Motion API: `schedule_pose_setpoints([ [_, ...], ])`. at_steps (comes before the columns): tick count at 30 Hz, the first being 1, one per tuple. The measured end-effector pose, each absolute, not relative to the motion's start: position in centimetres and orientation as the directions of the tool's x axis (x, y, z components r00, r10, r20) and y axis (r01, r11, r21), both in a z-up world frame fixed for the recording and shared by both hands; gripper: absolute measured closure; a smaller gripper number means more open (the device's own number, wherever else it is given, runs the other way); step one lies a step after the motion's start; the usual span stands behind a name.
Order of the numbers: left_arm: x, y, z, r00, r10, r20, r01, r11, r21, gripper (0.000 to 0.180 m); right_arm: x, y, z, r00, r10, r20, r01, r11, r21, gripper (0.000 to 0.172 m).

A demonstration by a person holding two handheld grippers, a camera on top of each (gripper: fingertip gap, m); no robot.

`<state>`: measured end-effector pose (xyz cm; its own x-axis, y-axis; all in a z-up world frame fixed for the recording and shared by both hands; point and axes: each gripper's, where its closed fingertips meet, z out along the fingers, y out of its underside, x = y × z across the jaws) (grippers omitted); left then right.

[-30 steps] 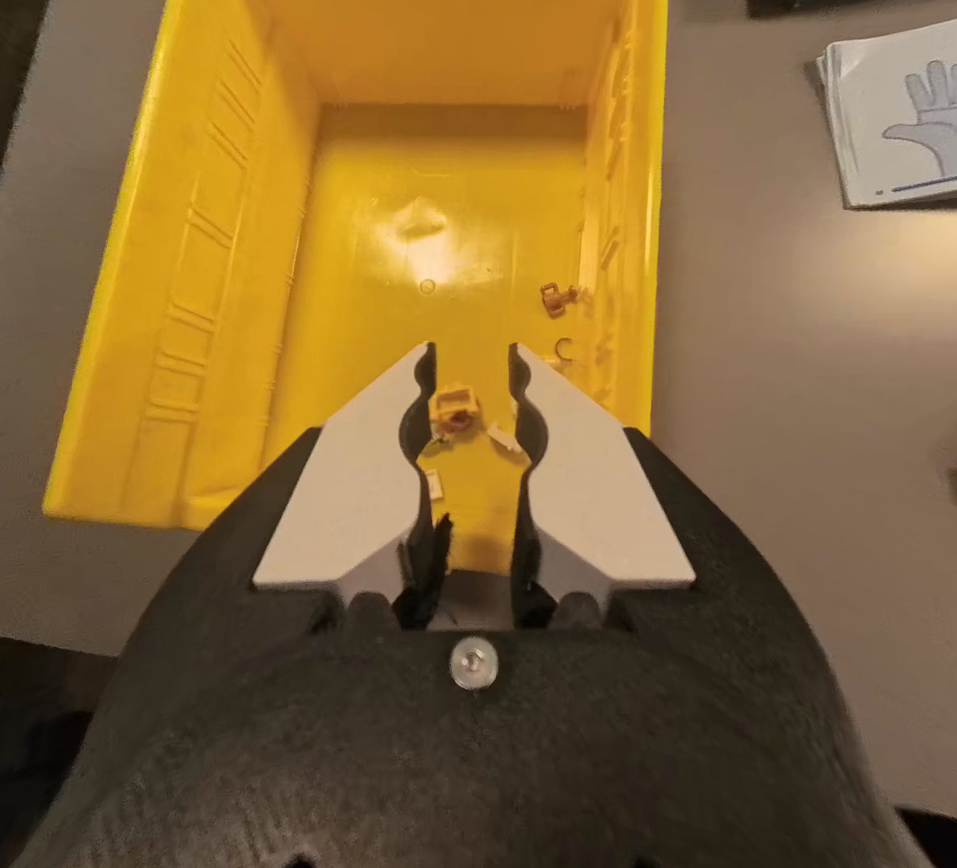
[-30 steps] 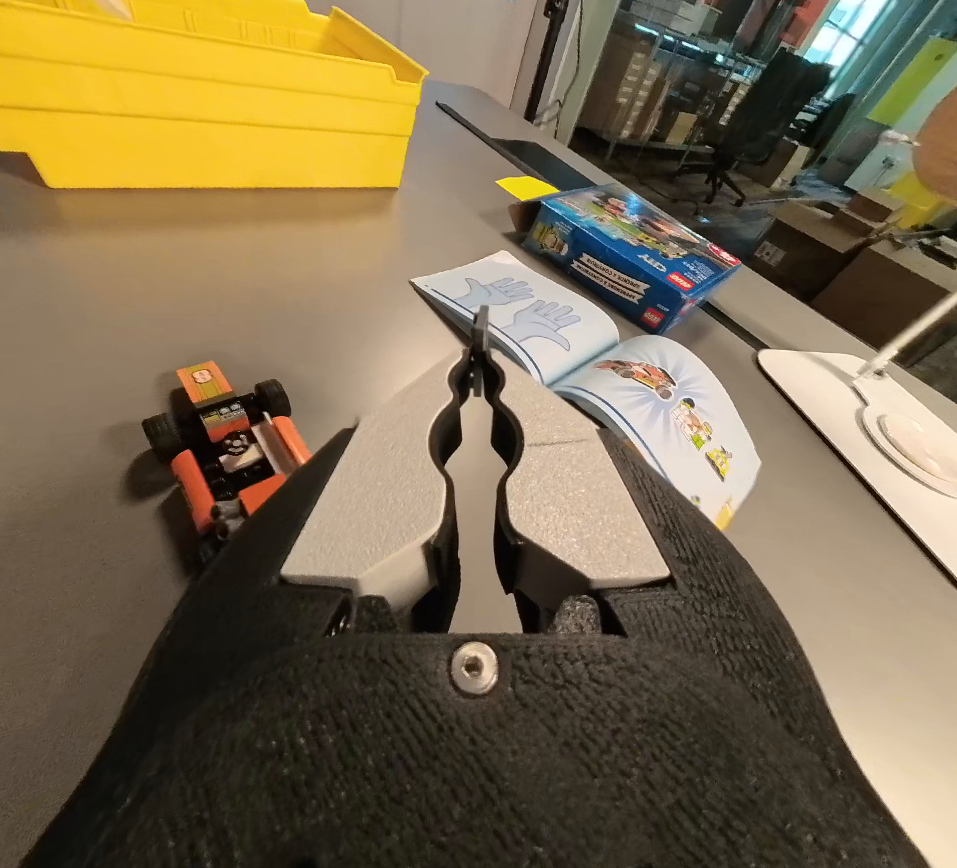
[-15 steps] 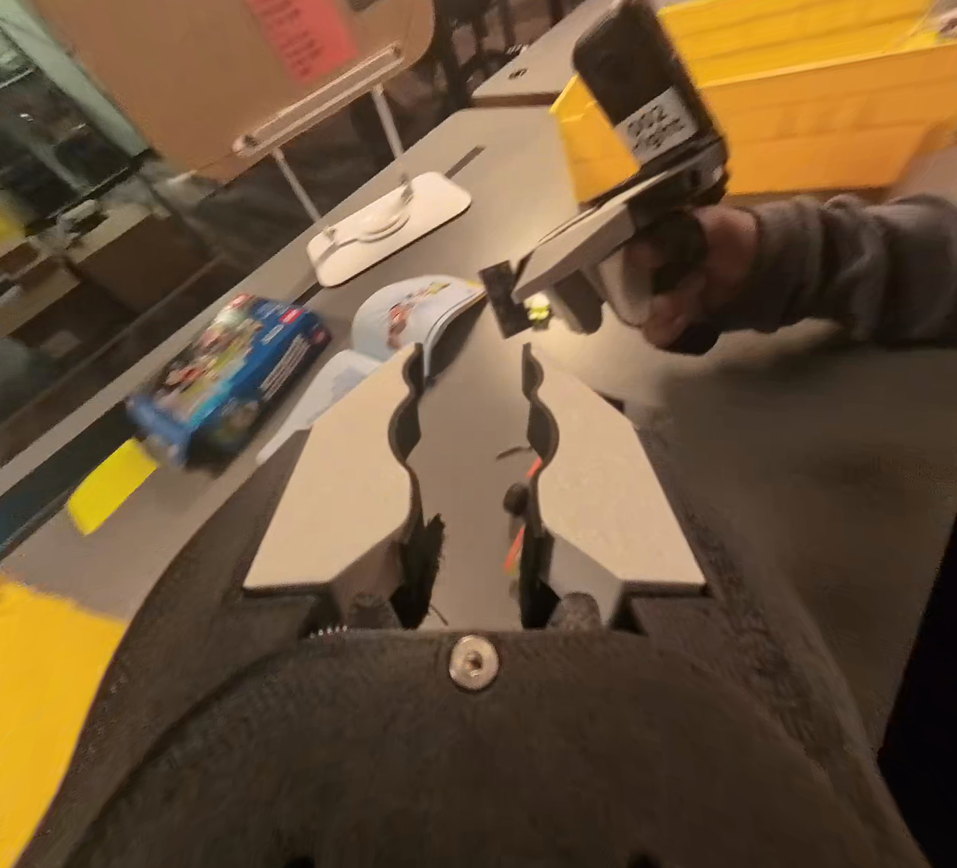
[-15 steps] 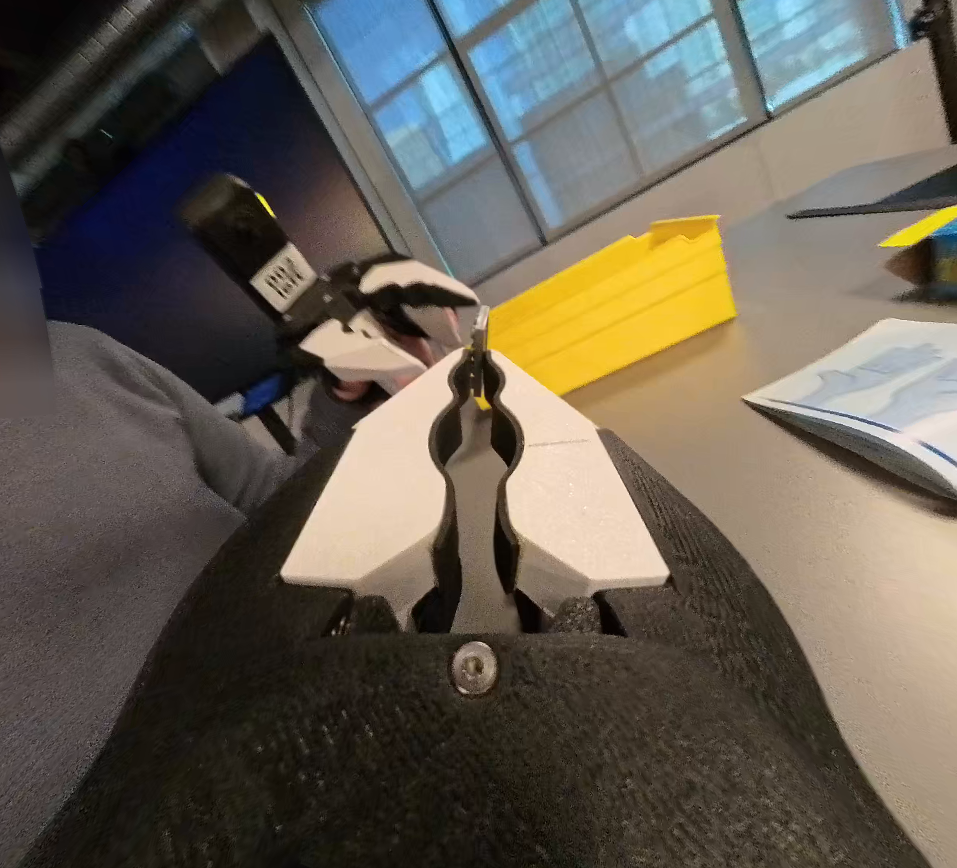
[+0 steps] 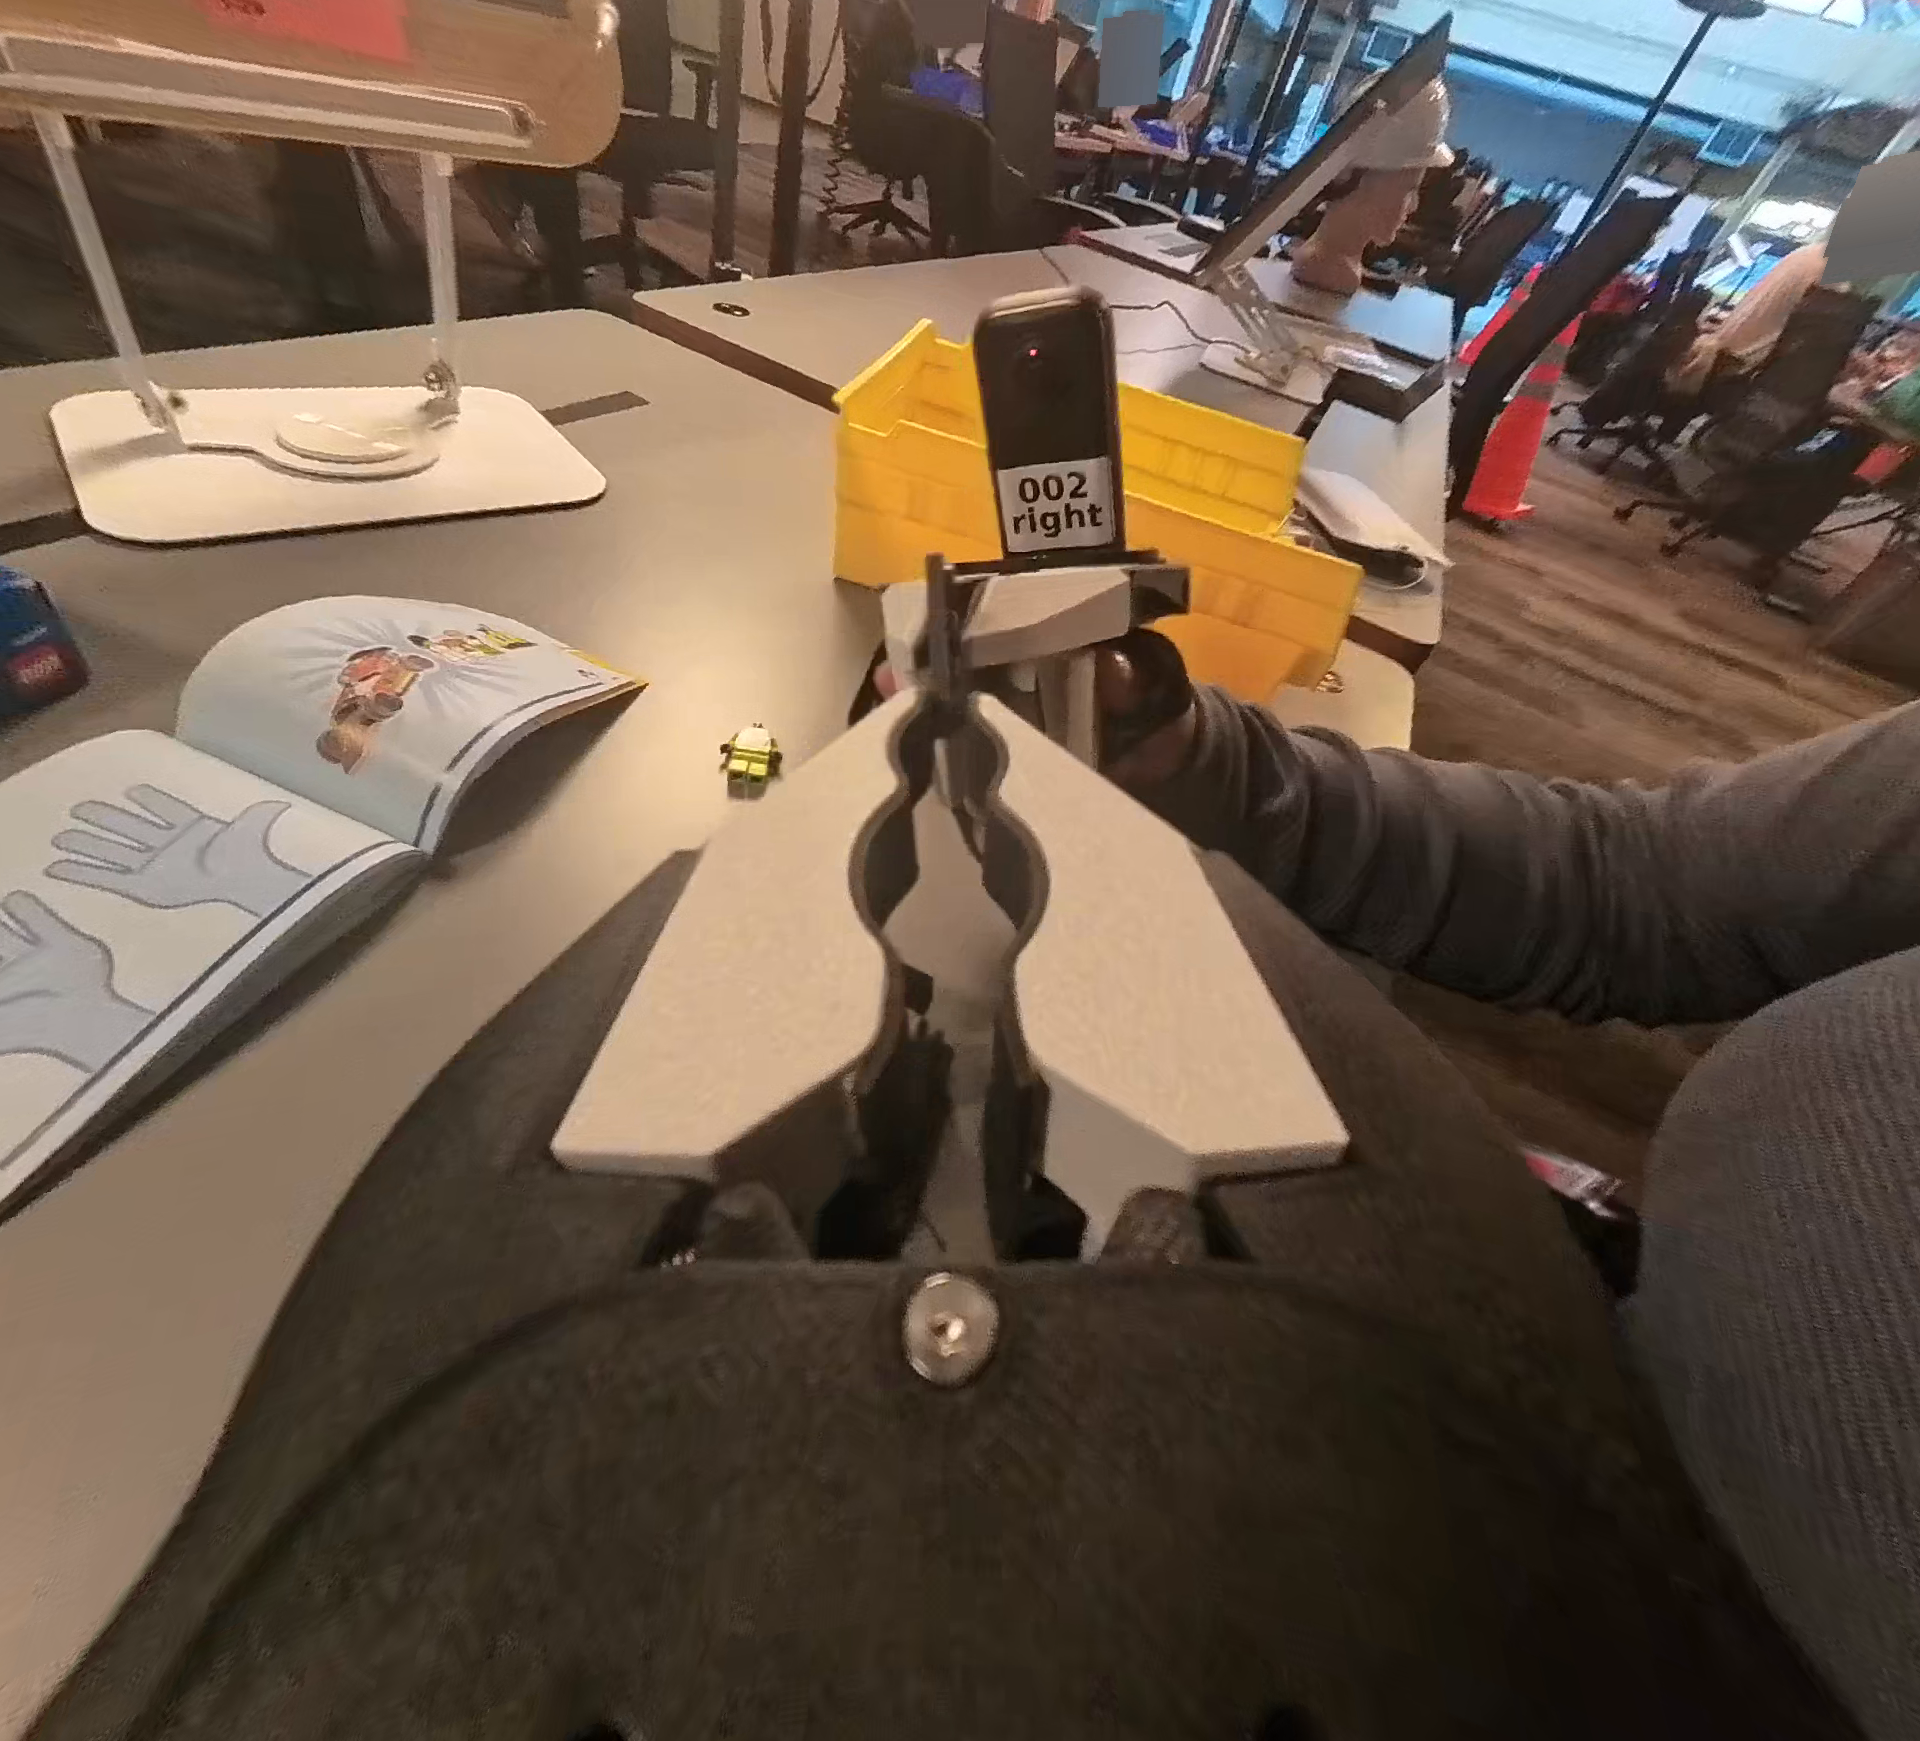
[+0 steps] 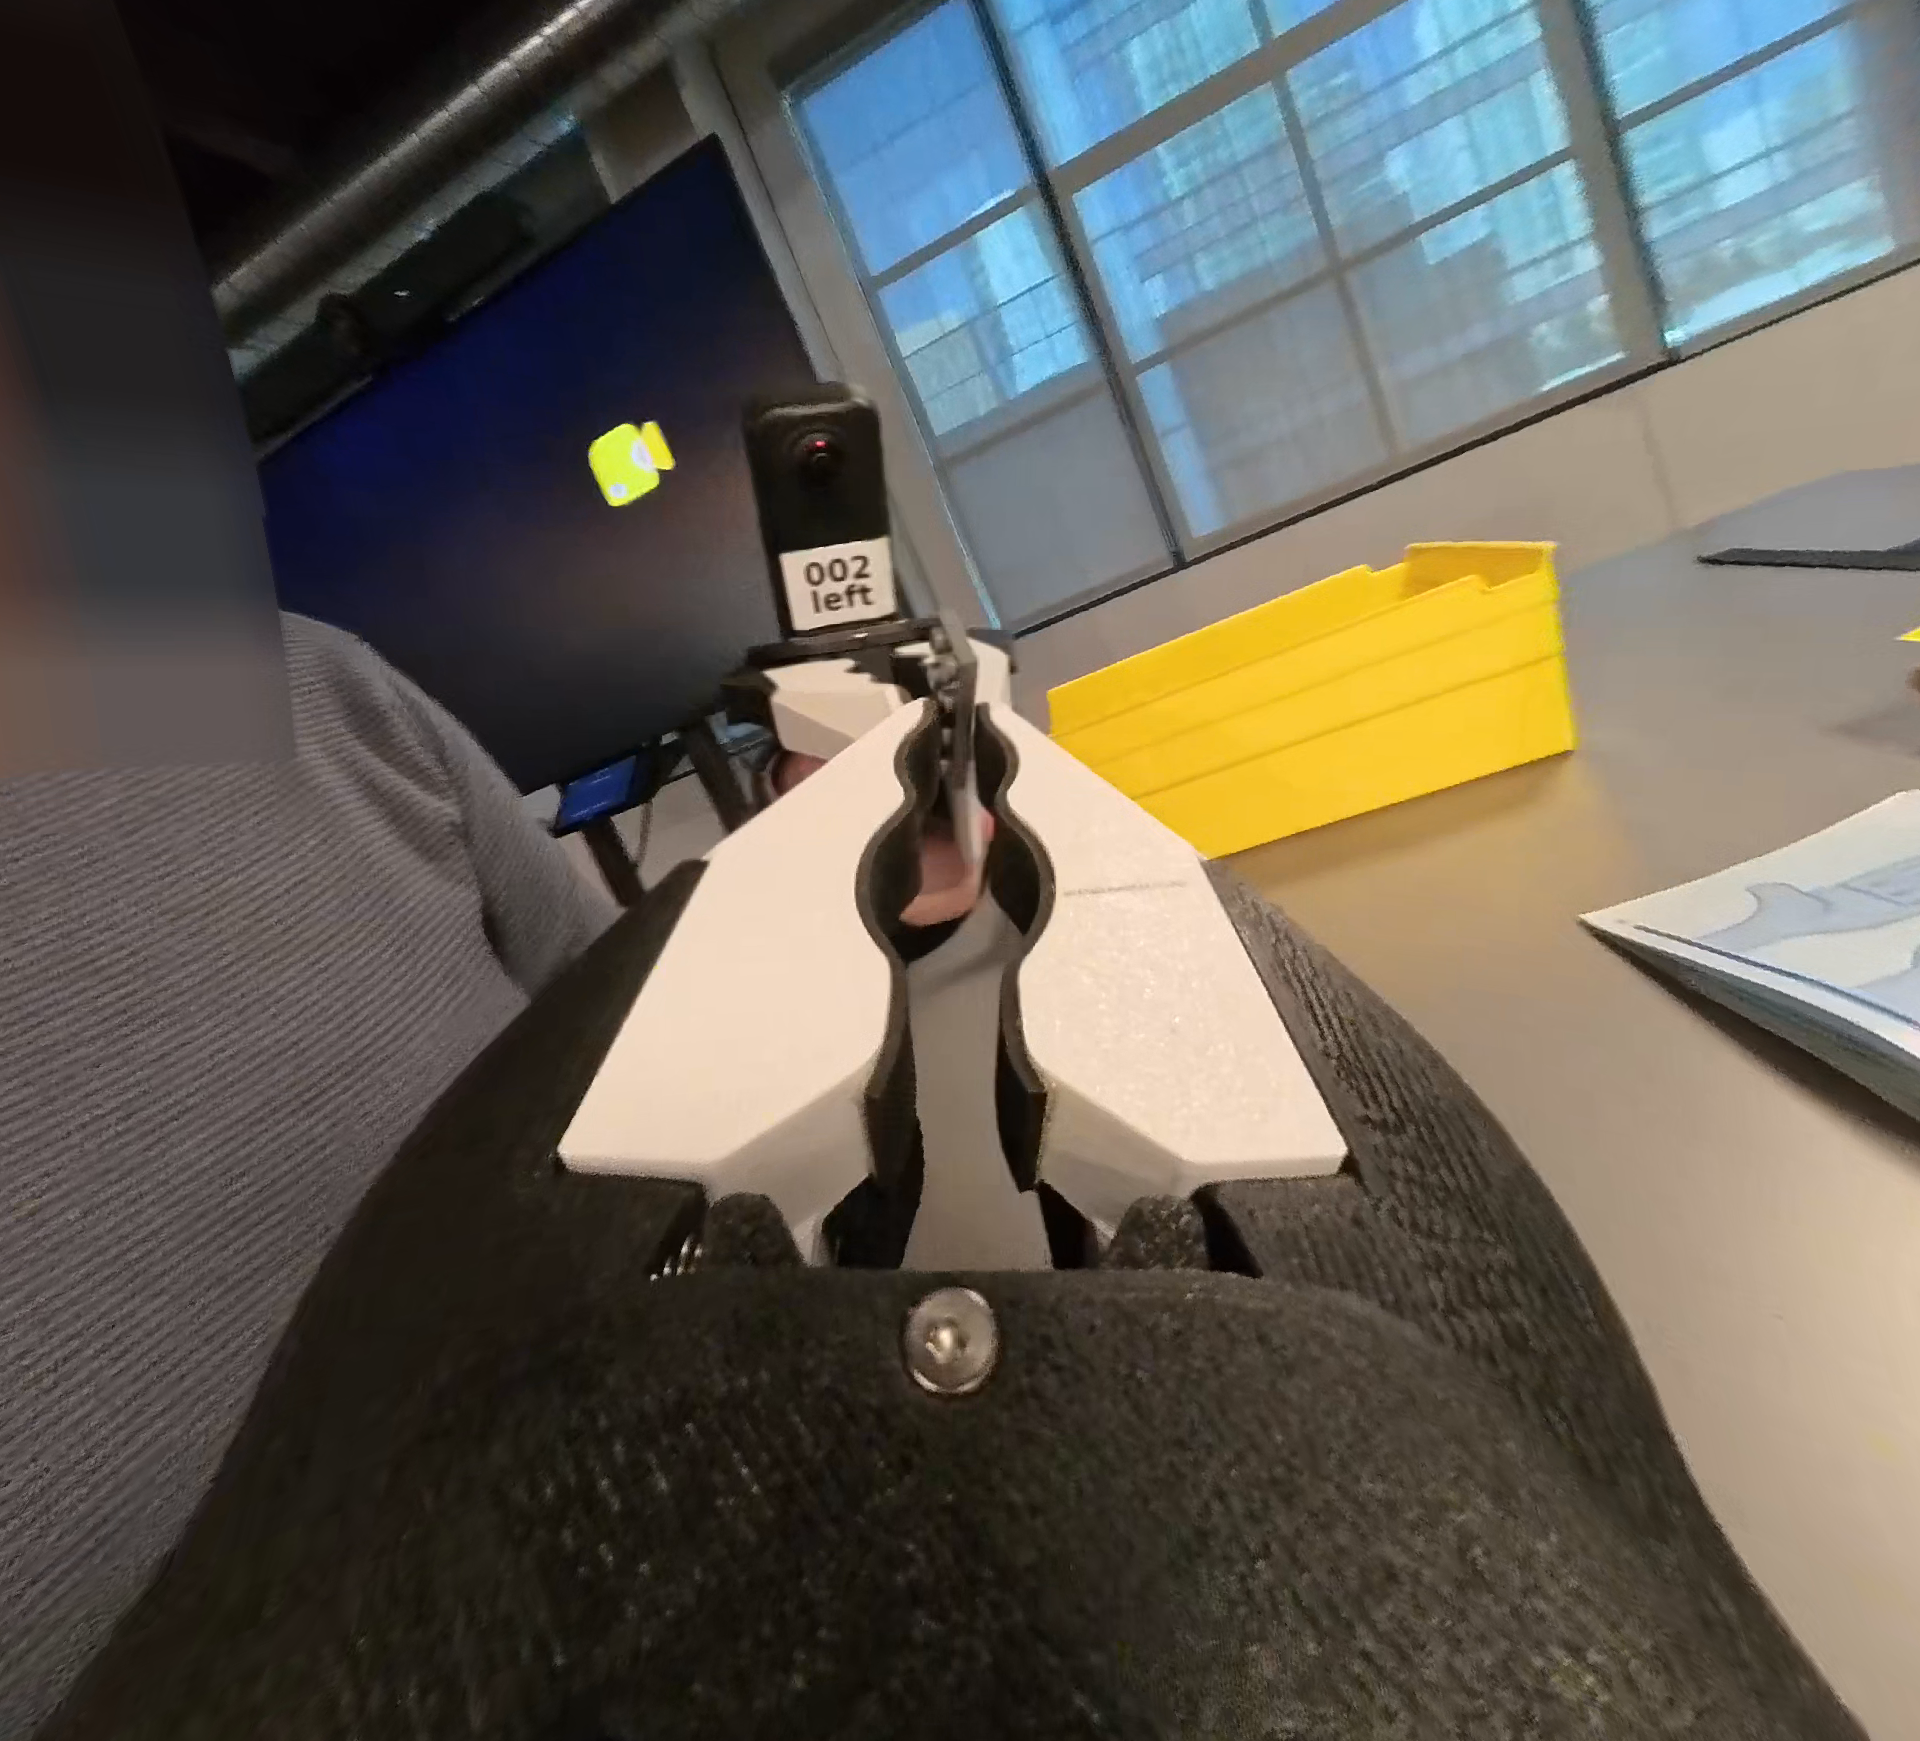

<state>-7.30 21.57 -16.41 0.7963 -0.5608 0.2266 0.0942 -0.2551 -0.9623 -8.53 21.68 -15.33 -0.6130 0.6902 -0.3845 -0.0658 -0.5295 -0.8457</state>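
Note:
My two grippers meet tip to tip above the grey table's near edge. In the left wrist view my left gripper (image 5: 940, 704) is shut on a thin dark grey flat piece (image 5: 941, 626) that stands upright. The right gripper (image 5: 935, 652) faces it, held by a hand in a grey sleeve, and grips the same piece from the other side. In the right wrist view my right gripper (image 6: 951, 725) is shut on that dark piece (image 6: 958, 689), with the left gripper (image 6: 940, 689) just behind it. A small yellow toy figure (image 5: 750, 753) lies on the table beyond the left fingertips.
An open instruction booklet (image 5: 312, 756) lies at the left, also showing in the right wrist view (image 6: 1766, 943). A yellow bin (image 5: 1195, 496) (image 6: 1320, 704) stands farther back. A white stand base (image 5: 312, 455) and a blue box (image 5: 21, 642) sit at the far left. A dark screen (image 6: 520, 496) stands behind. Only a small space, under 4 cm, lies between the two pairs of fingers. The small yellow toy figure (image 5: 750, 753) is about equally far from each gripper, around 20 centimetres.
My left gripper left the yellow bin open, swung round to face the right gripper and shut on the dark piece. My right gripper turned left, keeping the piece in its grasp.

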Motion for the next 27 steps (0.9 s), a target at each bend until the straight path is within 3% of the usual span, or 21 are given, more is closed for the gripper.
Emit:
schedule_pose_setpoints([
  [4,-11.9,20.9,-15.0,0.899,-0.408,0.159,0.076,-0.212,-0.974,0.178,-9.5,23.9,-16.5,-0.428,0.845,-0.320,-0.128,-0.408,-0.904,0.154],
  [8,-26.9,16.4,-13.9,0.981,0.149,-0.125,-0.071,-0.328,-0.942,0.177,-9.5,26.5,-17.2,-0.255,0.928,-0.272,-0.143,-0.314,-0.938,0.159],
  [10,-33.2,12.4,-14.6,0.926,0.354,-0.130,0.048,-0.453,-0.890,0.177,-9.3,27.6,-17.2,-0.223,0.923,-0.315,-0.152,-0.352,-0.924,0.162],
  [13,-38.2,8.0,-16.7,0.853,0.505,-0.132,0.203,-0.555,-0.807,0.177,-8.5,29.7,-16.8,-0.137,0.927,-0.348,-0.214,-0.371,-0.904,0.163],
  [14,-38.9,7.2,-17.7,0.842,0.522,-0.134,0.238,-0.583,-0.777,0.177,-8.1,30.8,-16.6,-0.085,0.932,-0.351,-0.250,-0.361,-0.898,0.159],
  [17,-39.7,6.0,-20.5,0.824,0.552,-0.129,0.311,-0.631,-0.711,0.148,-5.5,33.6,-15.0,0.096,0.949,-0.300,-0.404,-0.238,-0.883,0.154],
  [19,-40.5,5.7,-21.2,0.791,0.589,-0.168,0.317,-0.628,-0.711,0.138,-4.0,34.8,-14.3,0.204,0.946,-0.254,-0.443,-0.142,-0.885,0.154],
  [21,-41.3,6.5,-18.5,0.726,0.639,-0.255,0.190,-0.543,-0.818,0.131,-3.0,35.7,-14.0,0.299,0.929,-0.217,-0.452,-0.062,-0.890,0.154],
  [23,-38.7,9.0,-13.3,0.715,0.623,-0.317,-0.084,-0.373,-0.924,0.137,-2.6,36.2,-14.1,0.346,0.917,-0.197,-0.445,-0.024,-0.895,0.154],
  [25,-32.1,13.3,-10.4,0.819,0.443,-0.364,-0.298,-0.213,-0.930,0.151,-2.9,36.3,-14.5,0.352,0.916,-0.192,-0.429,-0.024,-0.903,0.154],
  [27,-24.5,17.8,-11.6,0.920,0.089,-0.382,-0.365,-0.163,-0.917,0.154,-3.4,36.3,-15.1,0.351,0.917,-0.188,-0.407,-0.032,-0.913,0.154],
])
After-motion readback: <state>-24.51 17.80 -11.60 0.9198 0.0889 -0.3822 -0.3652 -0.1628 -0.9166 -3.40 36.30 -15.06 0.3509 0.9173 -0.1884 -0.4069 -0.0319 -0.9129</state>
